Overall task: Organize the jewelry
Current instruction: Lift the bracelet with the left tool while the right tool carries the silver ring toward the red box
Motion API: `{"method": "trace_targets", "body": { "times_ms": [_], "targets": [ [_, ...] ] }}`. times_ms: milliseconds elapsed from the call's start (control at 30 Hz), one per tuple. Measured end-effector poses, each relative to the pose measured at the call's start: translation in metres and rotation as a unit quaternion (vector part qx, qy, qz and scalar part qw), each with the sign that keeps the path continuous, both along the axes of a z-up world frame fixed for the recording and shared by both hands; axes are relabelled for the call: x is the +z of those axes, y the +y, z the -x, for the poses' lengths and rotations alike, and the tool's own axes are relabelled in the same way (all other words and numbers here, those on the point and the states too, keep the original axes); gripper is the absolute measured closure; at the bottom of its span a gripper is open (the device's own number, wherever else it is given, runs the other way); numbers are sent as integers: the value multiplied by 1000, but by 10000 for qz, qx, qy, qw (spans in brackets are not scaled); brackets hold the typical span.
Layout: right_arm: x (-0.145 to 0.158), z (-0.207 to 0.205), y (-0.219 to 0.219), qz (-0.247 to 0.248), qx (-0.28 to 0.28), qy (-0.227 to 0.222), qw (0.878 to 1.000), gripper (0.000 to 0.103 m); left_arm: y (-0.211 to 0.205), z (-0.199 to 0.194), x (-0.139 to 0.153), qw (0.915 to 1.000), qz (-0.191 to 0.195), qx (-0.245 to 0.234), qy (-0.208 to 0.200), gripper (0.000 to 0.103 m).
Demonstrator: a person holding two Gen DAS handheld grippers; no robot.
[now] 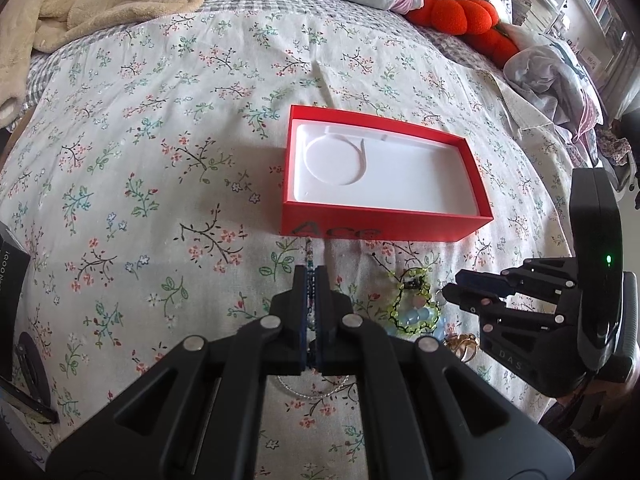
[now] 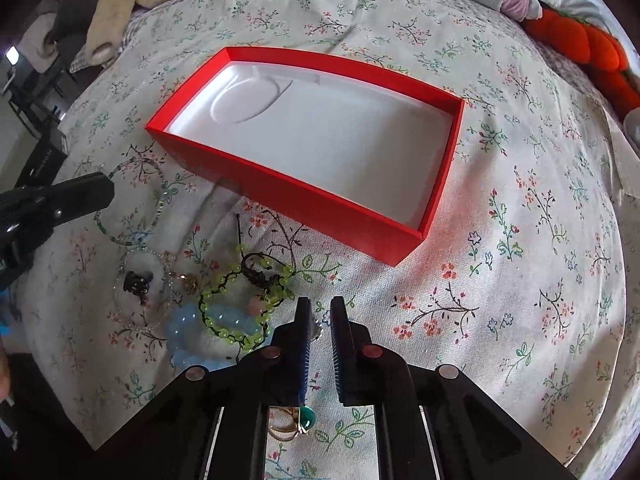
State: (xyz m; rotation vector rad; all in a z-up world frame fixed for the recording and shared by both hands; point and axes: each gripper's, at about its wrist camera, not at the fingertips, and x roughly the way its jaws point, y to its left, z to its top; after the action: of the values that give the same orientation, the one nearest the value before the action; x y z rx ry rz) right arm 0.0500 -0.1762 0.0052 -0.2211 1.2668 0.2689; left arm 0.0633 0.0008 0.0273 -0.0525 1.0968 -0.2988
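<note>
A red box (image 1: 384, 224) (image 2: 304, 200) with an empty white insert lies open on the floral bedsheet. My left gripper (image 1: 310, 292) (image 2: 106, 184) is shut on a thin blue-green bead bracelet (image 1: 309, 256) (image 2: 160, 196), whose loop rests on the sheet. In front of the box lie a yellow-green bead bracelet (image 1: 400, 304) (image 2: 240, 292) and a pale blue one (image 1: 418, 316) (image 2: 188, 328). My right gripper (image 2: 320, 322) (image 1: 450, 286) points down beside them, jaws nearly together on a small silver ring (image 2: 319, 330).
A silver chain (image 2: 132, 300) (image 1: 312, 390) with a dark charm (image 2: 138, 280) and gold rings (image 2: 290, 424) (image 1: 464, 346) lie near the bracelets. An orange plush (image 1: 464, 16) (image 2: 588, 48), pillows and a beige blanket (image 1: 100, 0) line the far side. A black box (image 2: 40, 160) sits left.
</note>
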Motion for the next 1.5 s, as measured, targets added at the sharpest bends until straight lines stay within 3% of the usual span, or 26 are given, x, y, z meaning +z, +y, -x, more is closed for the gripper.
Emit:
{"method": "trace_targets", "body": {
  "times_ms": [100,133,167,300,567,700,833,900,1133,1200,1233,1500],
  "targets": [
    [-2,7,4,183,248,25,9995,70,2,0,-1,10000,-9,21,15,99],
    [-3,8,4,218,267,15,9994,51,2,0,-1,10000,-8,31,19,99],
    [-3,10,4,236,286,-53,9993,45,3,0,-1,10000,-10,37,20,99],
    [-7,10,5,144,267,10,9995,47,3,0,-1,10000,-13,42,21,99],
    [-7,-5,0,-175,223,226,9993,71,2,1,-4,10000,-35,56,68,99],
    [4,-5,-7,-75,291,114,9995,71,5,1,-3,10000,-29,72,56,99],
    [-17,3,-1,217,612,510,9966,71,6,-1,-5,9999,-38,104,105,99],
    [-24,4,4,351,689,456,9960,70,5,-1,-5,9999,-48,107,108,99],
    [-26,-11,12,286,649,299,9970,71,2,0,-6,9999,-35,96,88,99],
    [-27,-14,11,230,664,298,9971,76,2,0,-6,9999,-30,100,88,99],
    [-27,-14,12,191,666,293,9972,84,1,0,-5,9999,-22,101,85,99],
    [-15,-12,17,123,524,140,9985,84,0,2,6,9998,175,63,-54,99]
  ]
}}
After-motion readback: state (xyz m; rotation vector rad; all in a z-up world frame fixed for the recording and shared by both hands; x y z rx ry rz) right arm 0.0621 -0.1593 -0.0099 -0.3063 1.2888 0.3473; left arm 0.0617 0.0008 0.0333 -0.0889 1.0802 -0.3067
